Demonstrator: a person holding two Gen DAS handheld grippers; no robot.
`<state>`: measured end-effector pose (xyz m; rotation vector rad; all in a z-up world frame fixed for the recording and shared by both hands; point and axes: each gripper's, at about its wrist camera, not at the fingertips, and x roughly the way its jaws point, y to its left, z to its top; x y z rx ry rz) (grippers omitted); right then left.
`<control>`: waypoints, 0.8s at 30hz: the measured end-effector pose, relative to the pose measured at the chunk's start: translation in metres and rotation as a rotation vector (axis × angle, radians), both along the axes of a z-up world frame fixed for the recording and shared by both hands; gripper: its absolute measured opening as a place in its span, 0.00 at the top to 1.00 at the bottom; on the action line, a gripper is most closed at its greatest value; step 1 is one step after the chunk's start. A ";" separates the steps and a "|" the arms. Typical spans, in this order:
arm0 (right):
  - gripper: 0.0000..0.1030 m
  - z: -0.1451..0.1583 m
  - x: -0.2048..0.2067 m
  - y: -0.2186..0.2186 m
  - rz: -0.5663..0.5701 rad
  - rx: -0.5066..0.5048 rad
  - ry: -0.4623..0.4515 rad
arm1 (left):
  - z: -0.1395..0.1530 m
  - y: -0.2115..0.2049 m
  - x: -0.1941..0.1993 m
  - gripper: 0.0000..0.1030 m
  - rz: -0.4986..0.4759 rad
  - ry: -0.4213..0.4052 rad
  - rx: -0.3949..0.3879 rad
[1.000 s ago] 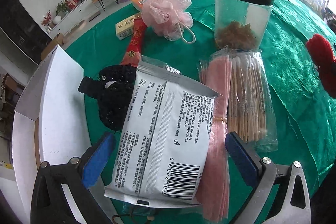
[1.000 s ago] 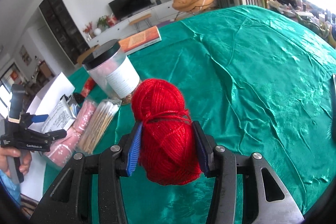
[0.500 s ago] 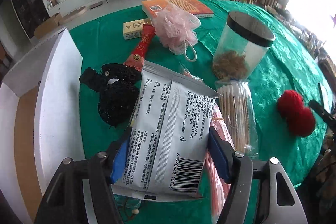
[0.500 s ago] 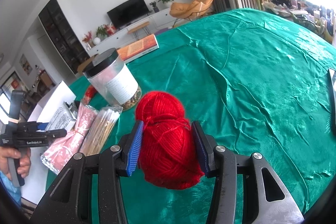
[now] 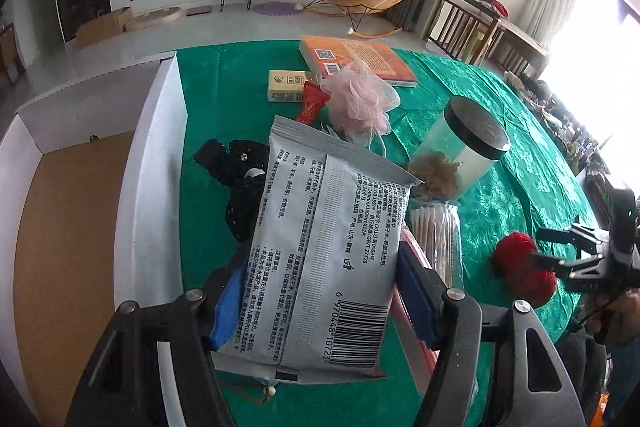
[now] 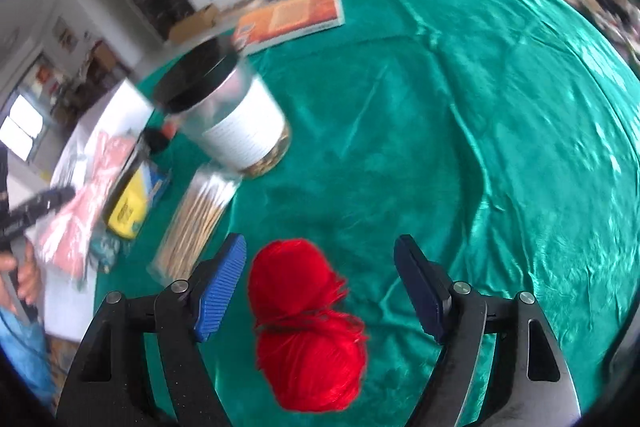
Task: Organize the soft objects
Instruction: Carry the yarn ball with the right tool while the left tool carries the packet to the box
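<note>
The left claw point(image 5: 320, 301) is gripping a grey printed wipes packet point(image 5: 326, 259), its long axis pointing far. The right claw point(image 6: 320, 289) is gaping wide around a red yarn skein point(image 6: 308, 327) lying lengthwise on the green-clothed worktop point(image 6: 460, 115).

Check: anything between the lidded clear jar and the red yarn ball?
Only bare green tablecloth between the black-lidded clear jar and the red yarn ball, per the right wrist view.

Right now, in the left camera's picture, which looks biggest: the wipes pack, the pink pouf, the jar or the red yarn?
1. Wipes pack, though nearest the lens.
2. Jar and pink pouf look alike.
3. Red yarn.
</note>
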<state>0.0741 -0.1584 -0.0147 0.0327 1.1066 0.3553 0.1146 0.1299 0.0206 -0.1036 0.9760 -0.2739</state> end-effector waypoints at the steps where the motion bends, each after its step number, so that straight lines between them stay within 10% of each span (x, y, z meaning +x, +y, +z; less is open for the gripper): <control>1: 0.24 -0.008 -0.005 0.017 0.052 -0.095 0.010 | -0.001 0.003 0.001 0.34 0.008 0.001 -0.018; 3: 0.27 -0.030 -0.010 0.040 0.123 -0.245 0.041 | 0.000 0.007 0.002 0.34 0.018 0.004 -0.042; 5: 0.57 -0.040 -0.007 0.037 0.077 -0.282 0.056 | 0.000 0.004 0.004 0.34 -0.002 0.001 -0.018; 14: 0.57 -0.013 0.007 -0.011 -0.105 -0.109 0.008 | -0.052 -0.021 0.024 0.29 0.004 0.072 0.200; 24: 0.57 0.022 0.045 -0.055 -0.320 0.071 -0.026 | 0.000 0.017 0.013 0.41 0.088 -0.023 -0.032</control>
